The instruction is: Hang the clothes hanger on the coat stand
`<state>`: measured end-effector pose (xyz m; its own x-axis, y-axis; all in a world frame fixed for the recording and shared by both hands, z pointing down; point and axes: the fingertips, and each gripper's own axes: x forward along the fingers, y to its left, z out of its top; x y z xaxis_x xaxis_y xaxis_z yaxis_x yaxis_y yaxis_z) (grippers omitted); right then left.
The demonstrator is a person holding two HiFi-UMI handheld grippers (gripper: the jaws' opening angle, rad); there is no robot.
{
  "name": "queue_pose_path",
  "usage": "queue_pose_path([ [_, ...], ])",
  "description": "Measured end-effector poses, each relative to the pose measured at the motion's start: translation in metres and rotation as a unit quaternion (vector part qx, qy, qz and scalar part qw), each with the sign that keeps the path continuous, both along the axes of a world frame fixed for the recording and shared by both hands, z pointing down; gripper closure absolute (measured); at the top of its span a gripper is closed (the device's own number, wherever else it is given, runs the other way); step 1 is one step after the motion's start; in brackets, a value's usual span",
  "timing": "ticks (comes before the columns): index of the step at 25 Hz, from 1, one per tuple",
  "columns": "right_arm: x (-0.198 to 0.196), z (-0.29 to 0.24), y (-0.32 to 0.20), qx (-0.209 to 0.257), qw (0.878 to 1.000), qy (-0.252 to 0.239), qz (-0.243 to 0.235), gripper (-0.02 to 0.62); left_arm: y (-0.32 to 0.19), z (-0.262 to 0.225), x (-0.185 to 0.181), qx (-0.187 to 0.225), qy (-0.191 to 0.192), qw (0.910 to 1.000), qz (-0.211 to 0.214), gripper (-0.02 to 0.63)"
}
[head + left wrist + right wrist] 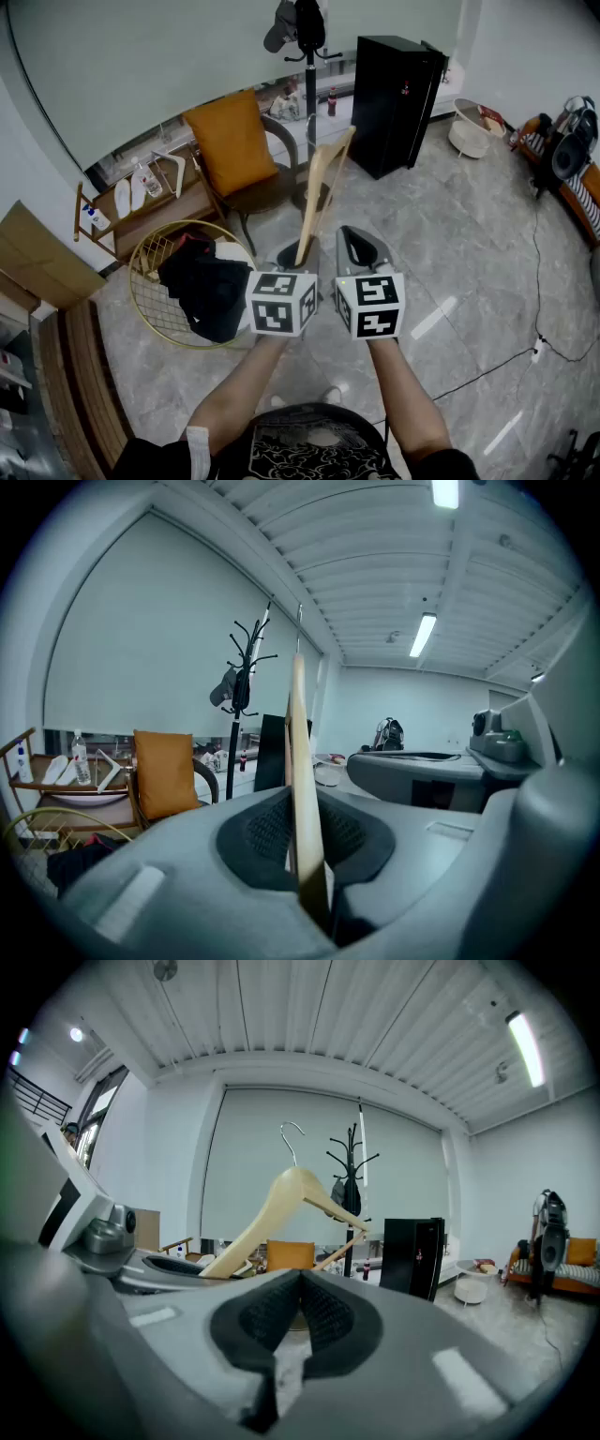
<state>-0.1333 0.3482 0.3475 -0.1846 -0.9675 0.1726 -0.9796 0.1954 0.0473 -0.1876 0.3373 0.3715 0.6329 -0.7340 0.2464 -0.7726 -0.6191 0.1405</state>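
Note:
A pale wooden clothes hanger (323, 192) with a metal hook stands up from my left gripper (298, 255), which is shut on one of its arms. In the left gripper view the hanger (302, 761) rises edge-on from between the dark pads (258, 836). The black coat stand (309, 56) stands farther ahead by the wall, with a grey cap and a dark item on its hooks; the coat stand (242, 696) lies beyond and left of the hanger. My right gripper (359, 248) is beside the left one, shut with nothing in it. From the right gripper (300, 1312), the hanger (281, 1208) shows at the left.
A gold wire basket (150, 291) with dark clothes sits on the floor at the left. A chair with an orange cushion (230, 141) stands before the coat stand, a black cabinet (398, 98) to its right. A cable (525, 352) runs across the floor at the right.

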Motion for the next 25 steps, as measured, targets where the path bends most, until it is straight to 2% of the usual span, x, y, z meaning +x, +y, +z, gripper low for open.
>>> queue_pose_path([
  [14,0.085,0.010,-0.030,-0.009,1.000,-0.025,-0.011,0.595,-0.027,0.005,0.079,-0.005,-0.006,0.9999,-0.010,0.577],
  [20,0.102,0.014,-0.055,-0.012,0.999,-0.028,-0.011,0.595,-0.051,0.008,0.089,-0.009,-0.009,0.9998,-0.014,0.577],
  [25,0.101,0.025,-0.091,-0.020,0.999,-0.027,-0.007,0.595,-0.089,0.015,0.089,-0.011,-0.011,0.9998,-0.009,0.577],
])
